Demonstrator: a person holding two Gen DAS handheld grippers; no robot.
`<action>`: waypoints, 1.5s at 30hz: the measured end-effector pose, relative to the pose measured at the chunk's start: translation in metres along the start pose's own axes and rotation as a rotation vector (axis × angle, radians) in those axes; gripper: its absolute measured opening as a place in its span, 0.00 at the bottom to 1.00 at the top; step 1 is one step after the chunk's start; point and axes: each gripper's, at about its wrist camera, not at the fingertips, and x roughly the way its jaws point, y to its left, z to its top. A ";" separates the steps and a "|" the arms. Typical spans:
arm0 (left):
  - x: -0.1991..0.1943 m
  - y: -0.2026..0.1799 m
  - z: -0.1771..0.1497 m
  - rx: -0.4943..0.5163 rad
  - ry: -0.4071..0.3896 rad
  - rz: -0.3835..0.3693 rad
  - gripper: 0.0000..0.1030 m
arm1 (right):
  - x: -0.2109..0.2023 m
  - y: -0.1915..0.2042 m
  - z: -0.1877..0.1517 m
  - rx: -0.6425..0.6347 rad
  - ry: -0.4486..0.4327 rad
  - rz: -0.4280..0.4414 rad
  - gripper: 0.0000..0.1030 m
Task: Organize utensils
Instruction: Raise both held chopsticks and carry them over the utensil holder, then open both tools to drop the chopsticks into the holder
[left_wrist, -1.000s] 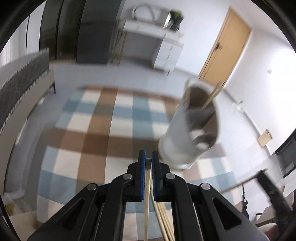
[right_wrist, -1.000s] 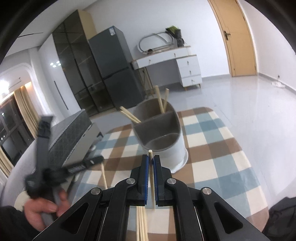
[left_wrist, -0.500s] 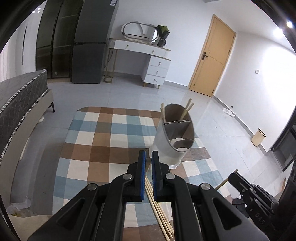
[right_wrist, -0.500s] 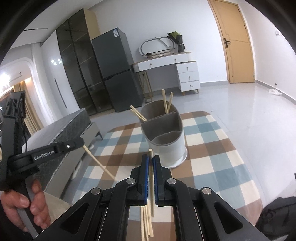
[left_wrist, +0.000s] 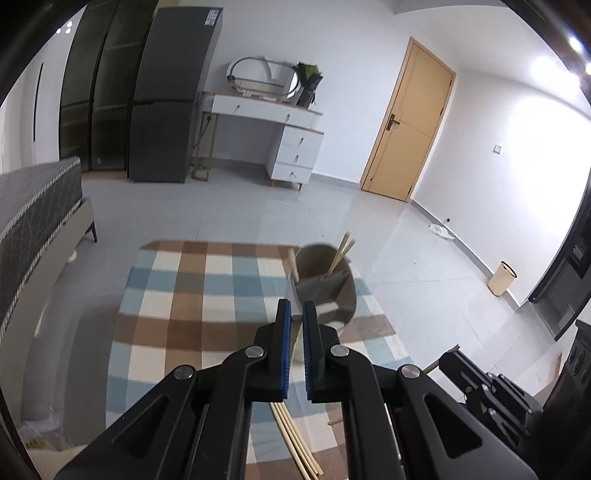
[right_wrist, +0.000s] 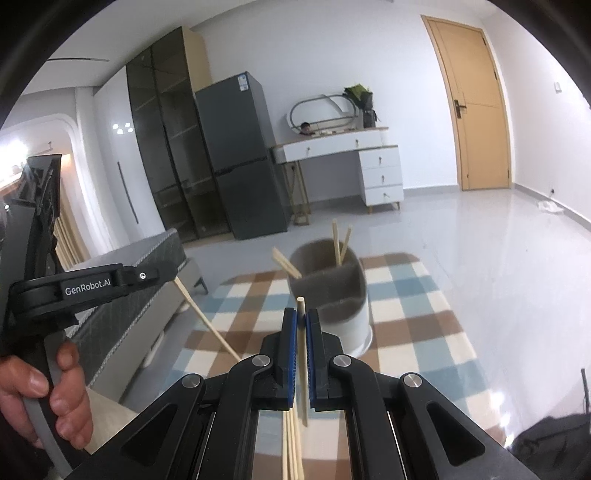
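Between our two claws, on the checked rug, stands the white utensil holder, its grey inside split into compartments. Only the right wrist view shows our left hand wrapped round the handle of the left claw, which is clamped on one chopstick — its long axis slants down and to the right from the tips. That same view shows the right claw closed on a second chopstick, nearly upright between the blue pads, its blunt end poking above them toward the holder. From the left wrist view the left claw's pads stand close together, though the stick between them is hard to make out there; the right claw shows at the lower right edge with a stick end jutting up-left. We count four chopsticks in the holder: two leaning in the far compartment, two angled out over the left rim. Loose chopsticks — about three — lie bundled on the rug below our claws, pointing roughly toward the holder.
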 end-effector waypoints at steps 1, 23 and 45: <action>0.000 -0.001 0.004 0.000 0.000 -0.008 0.01 | 0.000 -0.001 0.006 -0.001 -0.009 0.000 0.04; 0.047 -0.027 0.123 0.018 -0.082 -0.104 0.01 | 0.057 -0.019 0.145 -0.047 -0.168 0.036 0.04; 0.122 -0.009 0.103 0.045 0.099 -0.029 0.02 | 0.146 -0.042 0.124 0.005 -0.068 0.066 0.07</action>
